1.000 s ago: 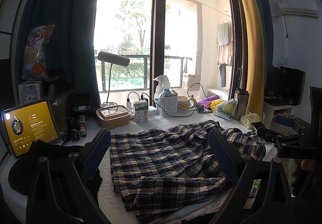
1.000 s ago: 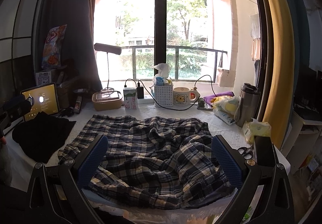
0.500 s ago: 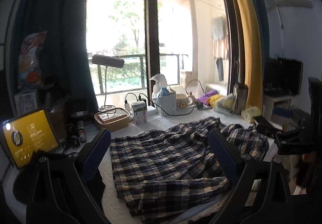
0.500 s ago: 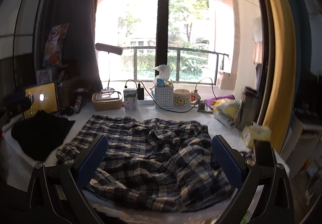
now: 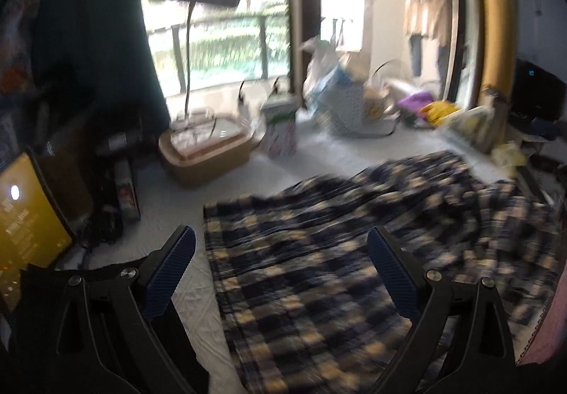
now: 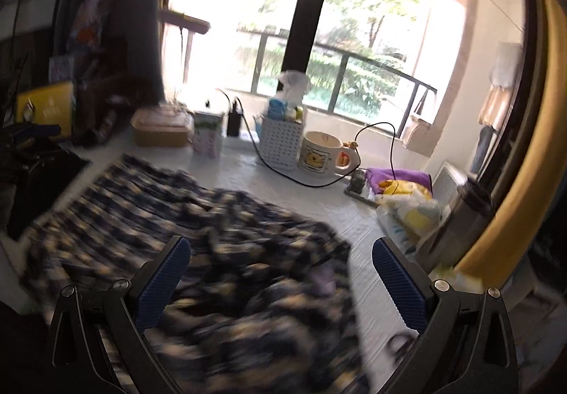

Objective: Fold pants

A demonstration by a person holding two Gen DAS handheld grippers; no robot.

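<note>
Plaid pants [image 5: 336, 270] rumpled (blurred); both hand-held grippers agape.

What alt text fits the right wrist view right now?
Open right tool with blue-padded fingers hovers above rumpled navy-and-cream plaid pants on a white-covered table. Beyond stand a cream cartoon mug and white perforated basket; the image is motion-blurred.

Both my grippers have dropped closer over the plaid pants [image 5: 319, 270]: my left gripper [image 5: 281, 268] has swung toward their left edge, my right gripper [image 6: 281, 279] toward their right edge, both views blurring.
</note>
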